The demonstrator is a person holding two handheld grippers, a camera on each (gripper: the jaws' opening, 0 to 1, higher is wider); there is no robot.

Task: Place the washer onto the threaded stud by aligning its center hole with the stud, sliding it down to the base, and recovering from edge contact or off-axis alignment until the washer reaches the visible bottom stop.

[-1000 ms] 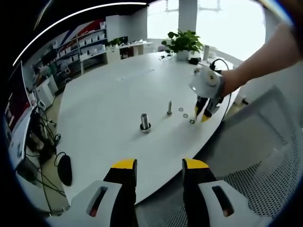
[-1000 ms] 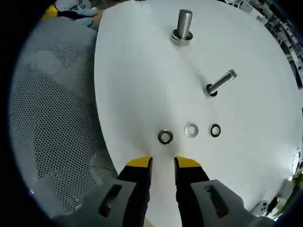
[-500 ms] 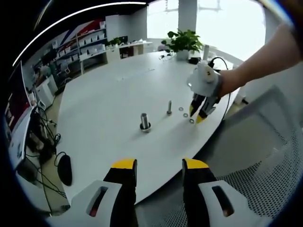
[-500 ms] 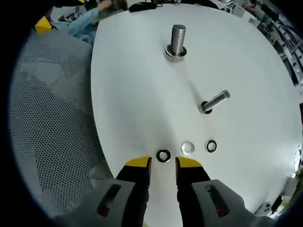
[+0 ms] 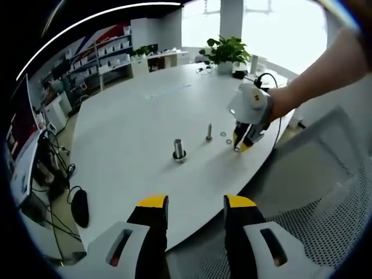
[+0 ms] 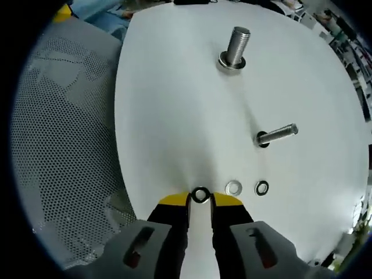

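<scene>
Right gripper view resolves washer (image 6: 200,195) between right hand-held gripper (image 6: 200,199) tips.

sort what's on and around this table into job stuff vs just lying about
Job: right gripper, its jaws around the nearest washer; two more washers; thin stud; thick stud.

Lying about: potted plant; mesh chair; left gripper, idle.

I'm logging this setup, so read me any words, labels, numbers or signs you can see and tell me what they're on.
No text can be read.
Wall panels behind the shelves: red and blue graphics, too blurred to read.
Right tool housing: a small mark, too small to read.
Washers, studs and table: no markings visible.
</scene>
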